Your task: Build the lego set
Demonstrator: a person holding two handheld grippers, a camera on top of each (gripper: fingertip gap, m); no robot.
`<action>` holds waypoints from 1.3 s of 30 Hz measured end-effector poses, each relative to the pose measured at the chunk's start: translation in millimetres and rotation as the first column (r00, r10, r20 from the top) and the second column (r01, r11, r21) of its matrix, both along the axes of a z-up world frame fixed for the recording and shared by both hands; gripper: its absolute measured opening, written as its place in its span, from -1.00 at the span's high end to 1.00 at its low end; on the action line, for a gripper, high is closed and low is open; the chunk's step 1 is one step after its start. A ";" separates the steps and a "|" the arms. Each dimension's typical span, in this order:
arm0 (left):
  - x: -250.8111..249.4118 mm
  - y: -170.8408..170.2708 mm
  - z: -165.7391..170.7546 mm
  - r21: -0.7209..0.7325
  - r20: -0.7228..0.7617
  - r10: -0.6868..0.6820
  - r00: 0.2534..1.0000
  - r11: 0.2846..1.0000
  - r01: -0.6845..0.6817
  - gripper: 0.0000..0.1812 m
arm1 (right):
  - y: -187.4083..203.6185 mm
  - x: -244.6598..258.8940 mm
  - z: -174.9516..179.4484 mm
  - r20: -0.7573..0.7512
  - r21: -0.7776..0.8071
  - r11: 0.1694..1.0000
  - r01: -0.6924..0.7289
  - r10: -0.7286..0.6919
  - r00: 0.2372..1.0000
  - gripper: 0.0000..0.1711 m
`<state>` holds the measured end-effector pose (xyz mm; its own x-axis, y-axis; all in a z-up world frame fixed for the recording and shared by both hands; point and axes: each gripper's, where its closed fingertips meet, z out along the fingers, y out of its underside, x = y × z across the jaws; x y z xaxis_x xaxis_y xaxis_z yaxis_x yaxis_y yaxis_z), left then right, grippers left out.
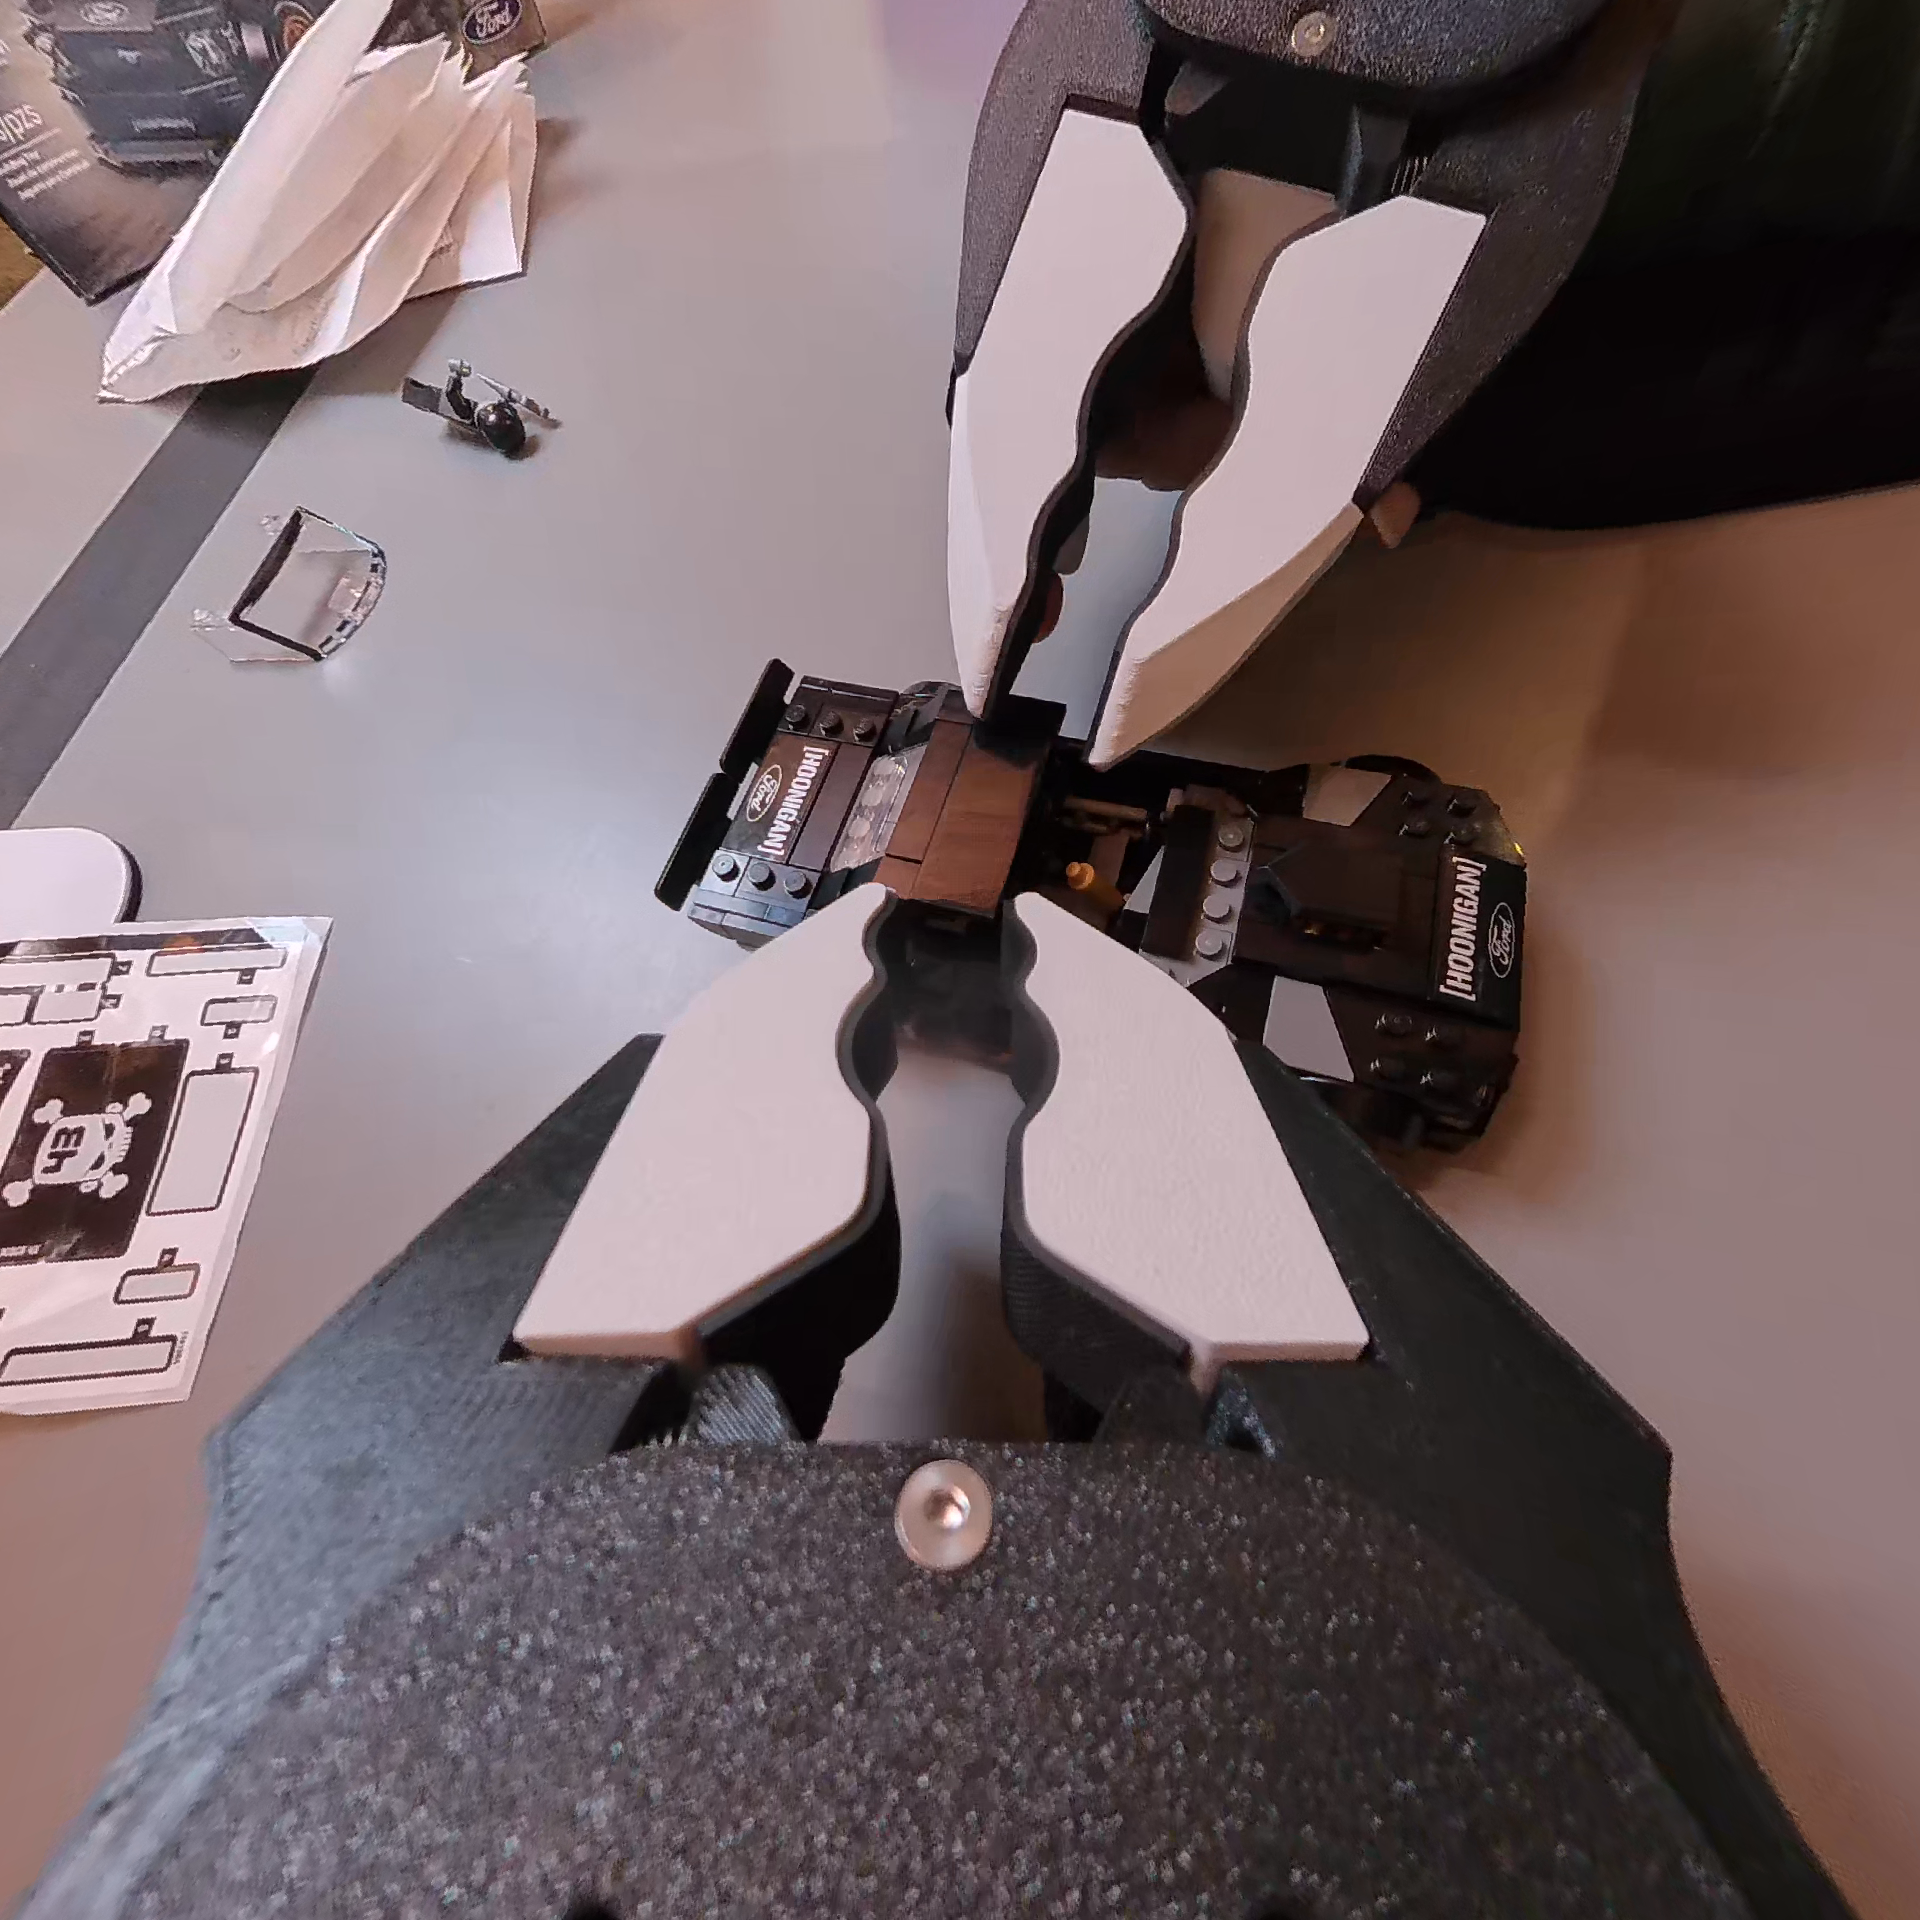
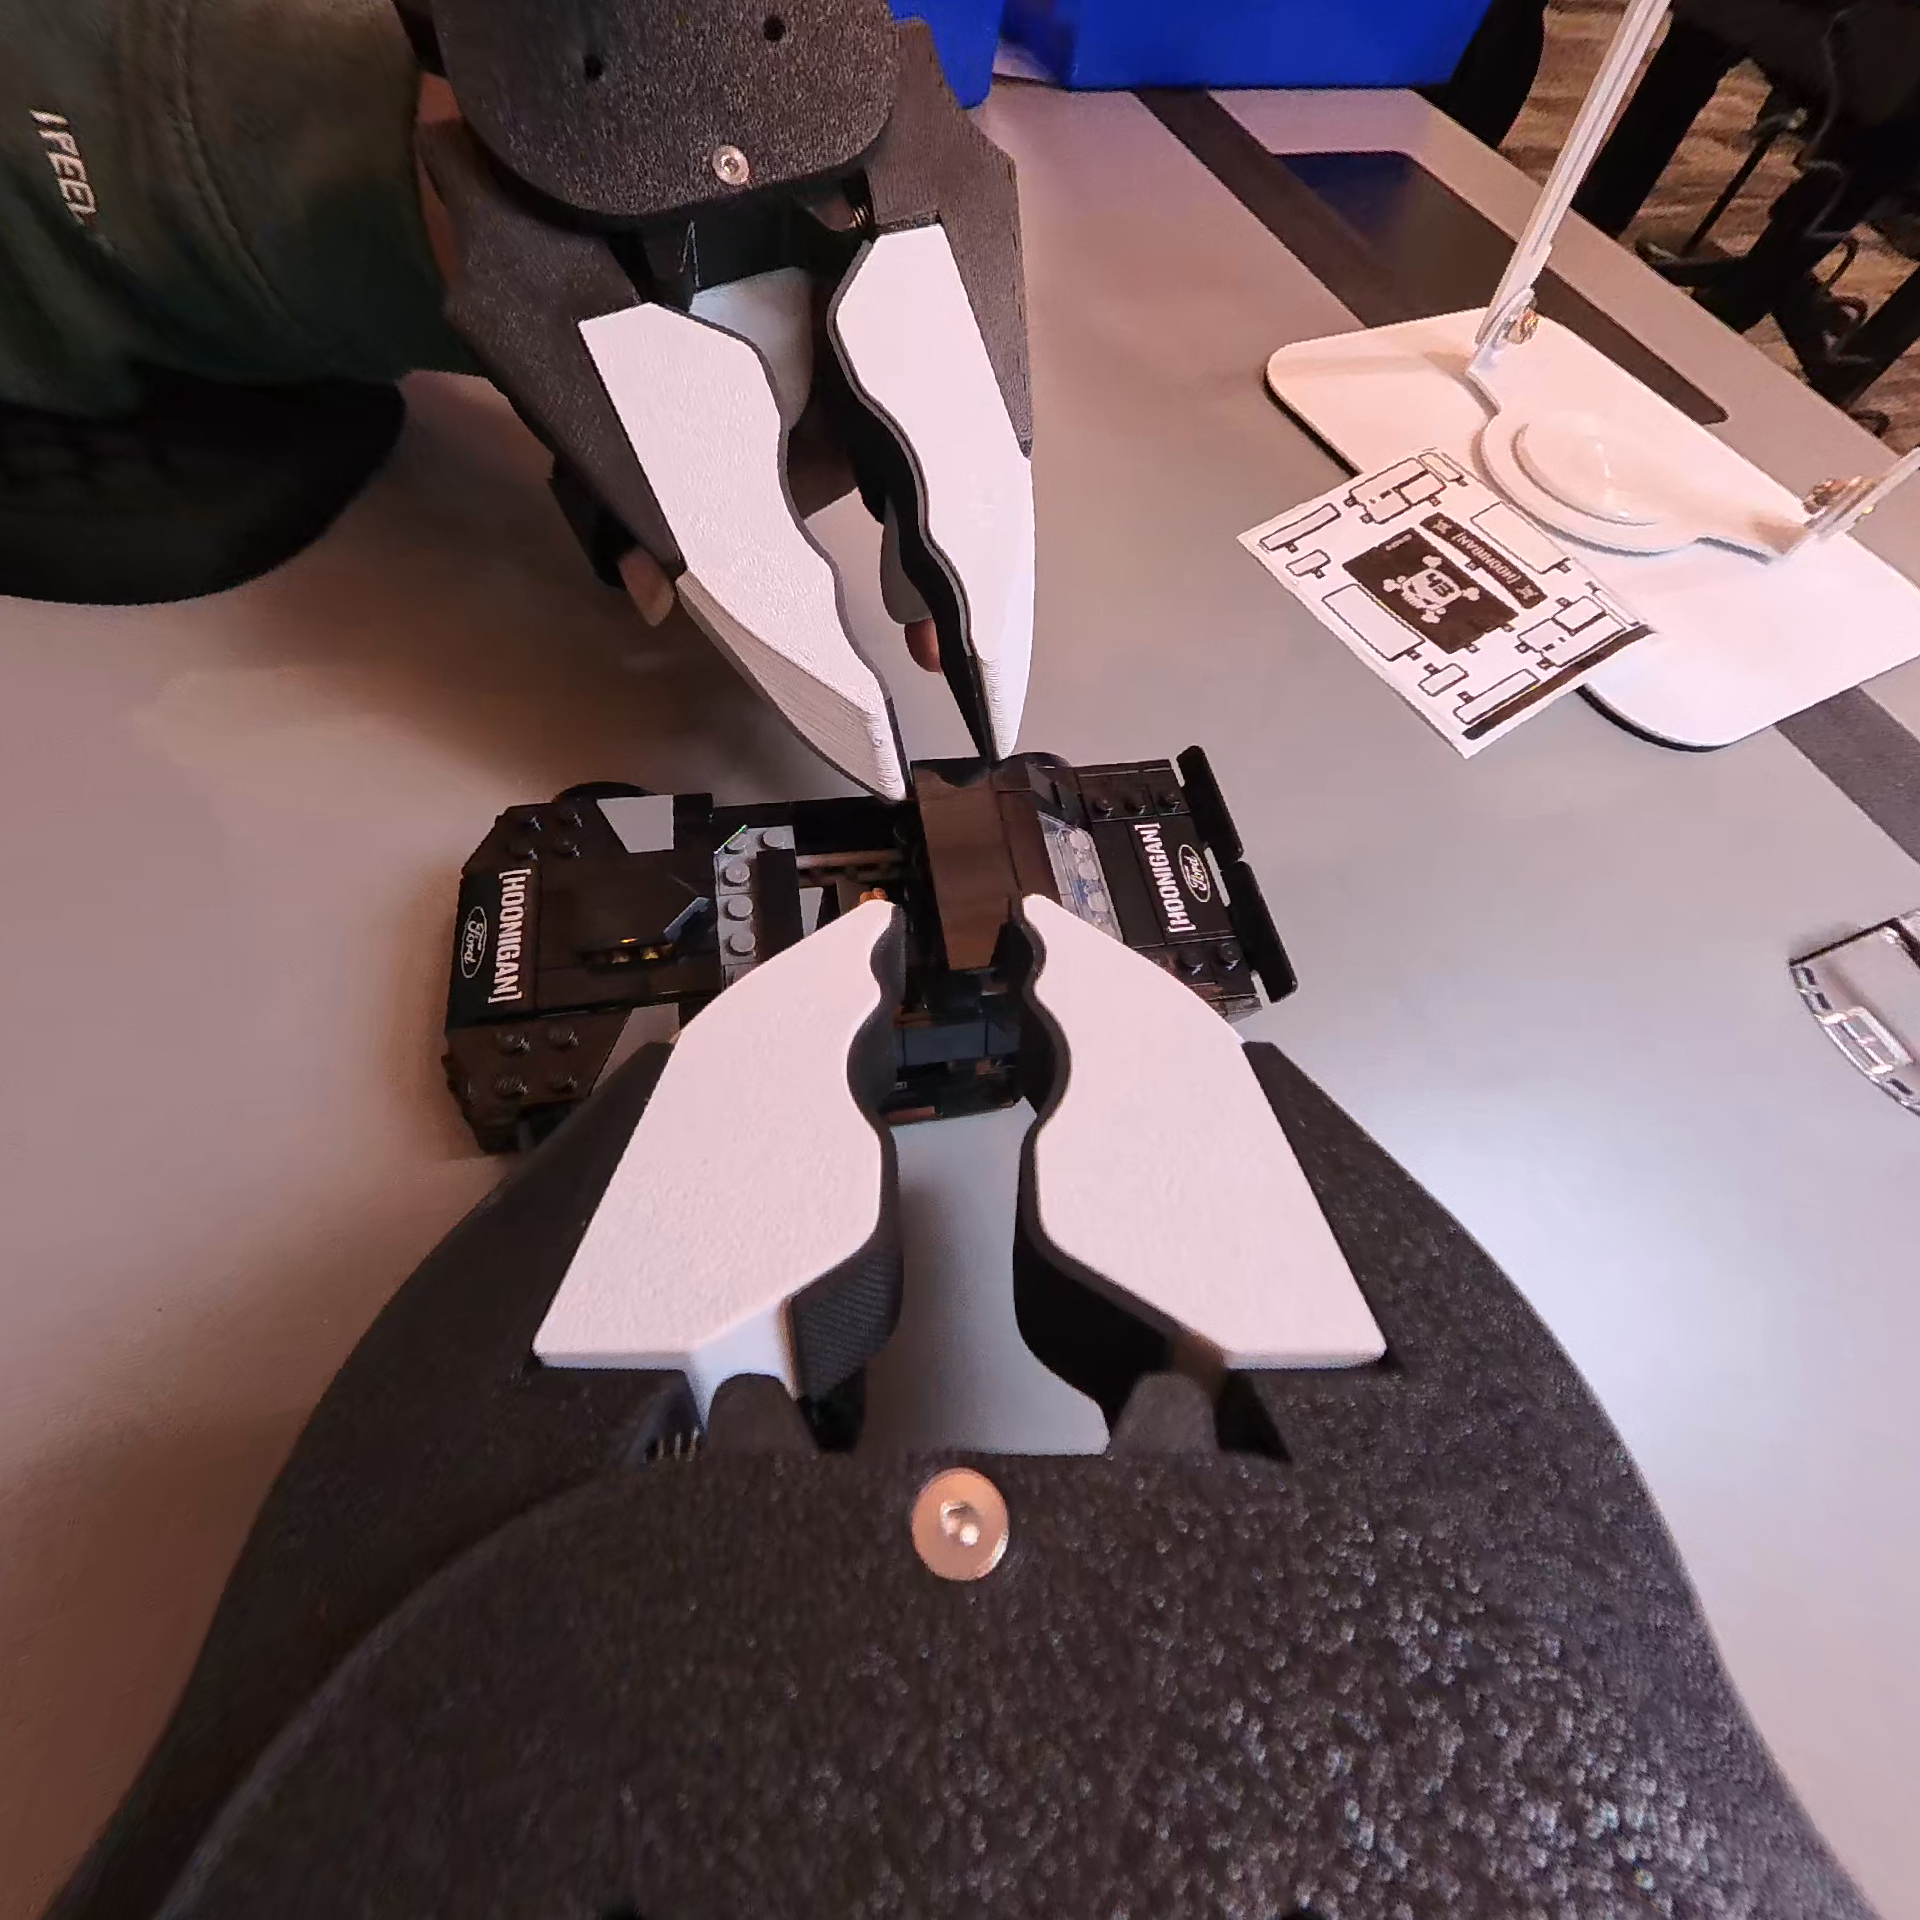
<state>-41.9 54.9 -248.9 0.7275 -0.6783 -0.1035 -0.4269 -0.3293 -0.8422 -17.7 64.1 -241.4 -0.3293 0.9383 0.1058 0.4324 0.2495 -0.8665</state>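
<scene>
Black lego car [image 1: 1091, 883] lies partly built on the grey table [image 1: 582, 727], taken here as landmark. Left gripper [image 1: 945, 914] meets the car's near side at mid-body, jaws narrowly parted around the glossy black roof section [image 1: 971, 821]; whether the pads actually press it, cannot tell. Right gripper [image 1: 1039, 727] comes in from the car's far side, opposite the left; its tips flank the far end of the same roof section [image 2: 961, 852], jaws a little apart, contact unclear. Clear windscreen piece [image 1: 307, 587] lies well apart from the car's tail end; a small black ball-jointed part [image 1: 488, 410] lies beyond that. Sticker sheet [image 1: 125, 1143] lies flat near the tail side; crumpled white bag [image 1: 343, 197] farther off still.
</scene>
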 end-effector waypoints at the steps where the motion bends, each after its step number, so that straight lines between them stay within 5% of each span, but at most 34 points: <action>1: -0.1 0.1 -0.1 0.000 -0.001 0.000 1.000 1.000 0.000 0.81 | -0.2 0.0 0.0 0.001 -0.001 1.000 -0.001 0.001 1.000 0.79; 9: -0.4 -0.4 -1.0 -0.005 -0.001 0.000 1.000 1.000 0.000 0.80 | -2.8 1.3 19.4 -0.027 -0.102 0.995 -0.019 0.016 1.000 0.79; 21: 1.3 0.6 -0.9 -0.001 -0.005 0.006 1.000 1.000 -0.006 0.80 | -3.2 -14.7 1.3 0.309 0.010 0.998 -0.068 0.062 0.949 1.00; 39: 1.5 5.6 -1.3 -0.002 -0.004 0.044 0.999 0.999 -0.044 0.81 | -1.1 -16.1 -2.1 0.434 -0.087 0.996 -0.017 0.053 0.899 1.00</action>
<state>-40.5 60.4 -250.2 0.7564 -0.6457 -0.1047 -0.4148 -0.3498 -0.8400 -33.9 63.0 -243.4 -0.3586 0.9245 -0.1297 0.7631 0.2103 -0.6112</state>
